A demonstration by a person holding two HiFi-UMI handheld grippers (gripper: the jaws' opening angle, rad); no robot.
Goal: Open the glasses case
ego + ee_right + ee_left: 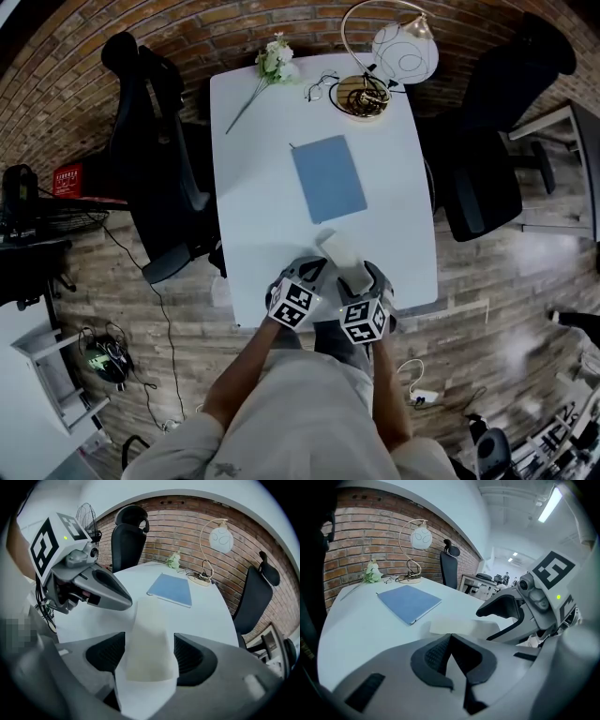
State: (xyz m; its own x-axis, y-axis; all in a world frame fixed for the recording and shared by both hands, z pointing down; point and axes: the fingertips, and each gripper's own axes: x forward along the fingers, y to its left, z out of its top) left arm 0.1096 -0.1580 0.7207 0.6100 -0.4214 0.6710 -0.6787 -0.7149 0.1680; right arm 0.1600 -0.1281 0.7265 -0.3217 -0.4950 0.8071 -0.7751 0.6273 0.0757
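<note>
Glasses case (339,251), white, lies at near edge of table (253,187), between wide-apart jaws of right gripper (149,654). Left gripper (450,637) jaws closed together, beside the case.

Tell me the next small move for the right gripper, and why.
Probably close the right gripper on the white glasses case: it sits between that gripper's open jaws, apparently ungripped and unopened, with the left gripper, jaws together, beside it.

Head view looks down; gripper views (close, low) share the table (262,187).
</note>
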